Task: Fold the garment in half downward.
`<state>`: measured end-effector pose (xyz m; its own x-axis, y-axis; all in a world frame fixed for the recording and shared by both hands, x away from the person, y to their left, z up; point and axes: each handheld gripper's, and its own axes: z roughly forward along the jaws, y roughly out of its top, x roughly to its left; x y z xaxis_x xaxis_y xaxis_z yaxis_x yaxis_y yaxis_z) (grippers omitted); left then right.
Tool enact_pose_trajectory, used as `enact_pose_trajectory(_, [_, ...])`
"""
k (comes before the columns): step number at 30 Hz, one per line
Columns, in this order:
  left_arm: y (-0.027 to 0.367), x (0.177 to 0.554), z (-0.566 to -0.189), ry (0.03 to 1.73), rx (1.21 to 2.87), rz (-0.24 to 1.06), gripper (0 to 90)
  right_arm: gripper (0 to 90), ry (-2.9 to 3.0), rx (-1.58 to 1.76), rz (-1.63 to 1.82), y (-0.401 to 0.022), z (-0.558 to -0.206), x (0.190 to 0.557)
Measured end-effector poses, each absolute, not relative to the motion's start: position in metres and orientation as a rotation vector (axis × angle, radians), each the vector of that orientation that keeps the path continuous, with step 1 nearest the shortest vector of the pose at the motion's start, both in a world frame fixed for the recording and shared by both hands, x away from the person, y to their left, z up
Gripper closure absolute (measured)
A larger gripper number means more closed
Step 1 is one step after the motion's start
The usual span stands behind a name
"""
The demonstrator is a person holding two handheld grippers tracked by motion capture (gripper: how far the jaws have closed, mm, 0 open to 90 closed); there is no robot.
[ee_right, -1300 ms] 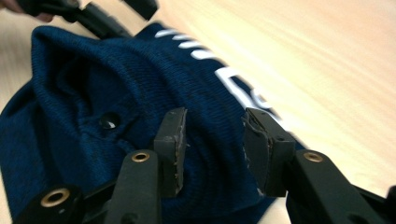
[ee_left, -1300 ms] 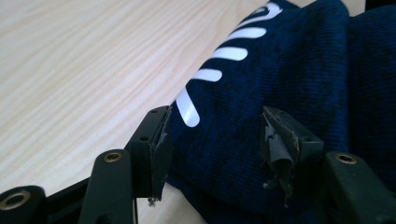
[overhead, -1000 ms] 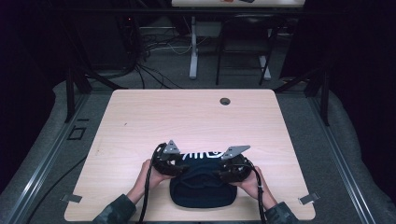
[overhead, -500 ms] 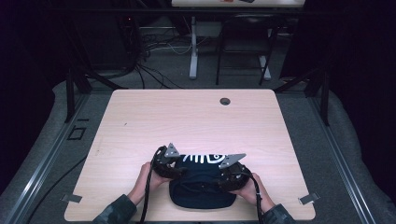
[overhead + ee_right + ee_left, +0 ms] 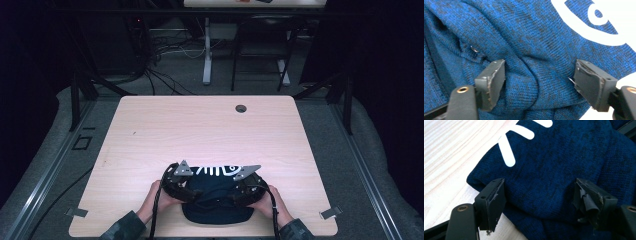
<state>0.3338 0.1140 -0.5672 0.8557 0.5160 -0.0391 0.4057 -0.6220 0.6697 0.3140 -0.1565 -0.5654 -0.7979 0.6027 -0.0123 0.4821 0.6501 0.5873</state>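
A dark blue knitted garment [image 5: 218, 202] with a white print [image 5: 216, 171] lies bunched near the table's front edge. My left gripper [image 5: 193, 193] rests at its left side and my right gripper [image 5: 239, 193] at its right, each held by a hand. In the left gripper view the left gripper [image 5: 541, 198] stands open; its jaws have just been opening, with a fold of the garment [image 5: 554, 170] lying loose between them. In the right gripper view the right gripper [image 5: 539, 80] also stands open; its jaws have just been opening, with a hump of the fabric [image 5: 531, 82] between them.
The light wooden table [image 5: 200, 130] stretches bare beyond the garment, with a round cable hole [image 5: 241, 108] near its far edge. Tape marks sit at the front corners [image 5: 330, 213]. A desk leg [image 5: 207, 50] and floor cables lie past the table.
Both hands and grippers have slid a little toward the table's front edge, lowering onto the garment. The garment's near part now sits closer to the front edge.
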Motion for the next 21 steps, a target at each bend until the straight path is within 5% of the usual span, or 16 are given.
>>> enact_pose_trajectory(18, [0.116, 0.347, -0.573, 0.675, 2.301, 0.209, 17.7, 13.1, 2.658, 0.856, 0.898, -0.163, -0.570, 0.326])
enact_pose_trajectory(21, [0.117, 0.348, -0.572, 0.673, 2.284, 0.200, 16.6, 4.4, 2.665, 0.852, 0.890, -0.163, -0.569, 0.326])
